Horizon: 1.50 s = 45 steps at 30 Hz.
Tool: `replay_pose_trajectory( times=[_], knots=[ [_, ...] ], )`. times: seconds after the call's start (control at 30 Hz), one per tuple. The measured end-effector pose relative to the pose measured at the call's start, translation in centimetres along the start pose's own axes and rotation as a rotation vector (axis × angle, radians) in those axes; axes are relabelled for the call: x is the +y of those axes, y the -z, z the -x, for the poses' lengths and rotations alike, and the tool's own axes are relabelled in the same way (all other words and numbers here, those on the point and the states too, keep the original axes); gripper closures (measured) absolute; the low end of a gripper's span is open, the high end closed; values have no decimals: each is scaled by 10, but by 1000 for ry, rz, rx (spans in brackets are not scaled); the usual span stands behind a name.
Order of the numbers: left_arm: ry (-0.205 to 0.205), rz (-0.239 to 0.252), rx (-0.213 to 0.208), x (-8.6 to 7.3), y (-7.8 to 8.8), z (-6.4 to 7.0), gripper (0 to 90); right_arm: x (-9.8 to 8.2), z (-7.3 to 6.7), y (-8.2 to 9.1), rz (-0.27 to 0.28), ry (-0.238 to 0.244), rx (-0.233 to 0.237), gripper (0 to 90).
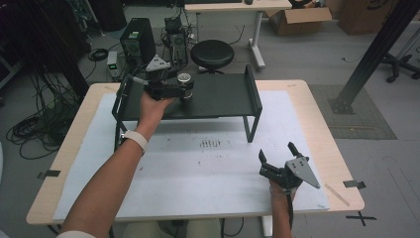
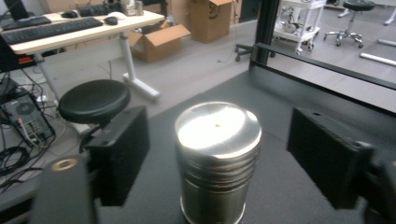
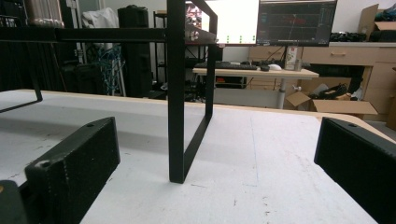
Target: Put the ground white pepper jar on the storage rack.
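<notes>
Steel canister (image 2: 217, 158) is seen released upright on the black shelf (image 1: 218, 96) between spread left gripper (image 1: 184, 92) jaws; withdrawal is judged next.

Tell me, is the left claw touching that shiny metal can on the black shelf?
Apart. The left gripper view shows the left claw open, with gaps either side of the metal can.

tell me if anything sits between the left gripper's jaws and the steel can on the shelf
Nothing visible does. The can stands upright on the shelf between the open jaws of the left gripper, with clear gaps on both sides.
</notes>
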<state>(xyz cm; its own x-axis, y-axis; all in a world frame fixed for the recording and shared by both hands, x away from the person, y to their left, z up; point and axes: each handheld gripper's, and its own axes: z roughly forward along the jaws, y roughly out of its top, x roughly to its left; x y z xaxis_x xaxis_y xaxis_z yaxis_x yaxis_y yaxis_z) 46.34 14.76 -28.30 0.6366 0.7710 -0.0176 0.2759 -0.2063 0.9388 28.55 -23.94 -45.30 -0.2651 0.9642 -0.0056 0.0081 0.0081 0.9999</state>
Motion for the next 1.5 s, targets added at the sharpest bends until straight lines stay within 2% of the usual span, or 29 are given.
replay_pose_trajectory(
  times=[0.1, 0.27, 0.4, 0.73, 0.9, 1.33, 1.5],
  knots=[
    [6, 11, 2, 1, 3, -1, 123, 0, 0, 0, -1, 1, 0, 0],
    [-15, 35, 21, 4, 8, 3, 61, 0, 0, 0, -1, 0, 0, 0],
    [-29, 43, 12, 6, 12, 6, 16, 0, 0, 0, -2, 2, 0, 0],
    [-18, 74, 0, 10, 26, 8, 3, 0, 0, -1, -5, 2, 0, 0],
    [4, 103, 3, 4, 37, 9, 5, 0, 0, -1, -7, 1, 0, 0],
    [-20, 138, 6, -12, 67, 12, 4, 0, 0, -1, -8, 1, 1, 0],
    [-11, 152, 1, -18, 75, 11, 4, 0, 0, -1, -8, 1, 1, 0]
  ],
)
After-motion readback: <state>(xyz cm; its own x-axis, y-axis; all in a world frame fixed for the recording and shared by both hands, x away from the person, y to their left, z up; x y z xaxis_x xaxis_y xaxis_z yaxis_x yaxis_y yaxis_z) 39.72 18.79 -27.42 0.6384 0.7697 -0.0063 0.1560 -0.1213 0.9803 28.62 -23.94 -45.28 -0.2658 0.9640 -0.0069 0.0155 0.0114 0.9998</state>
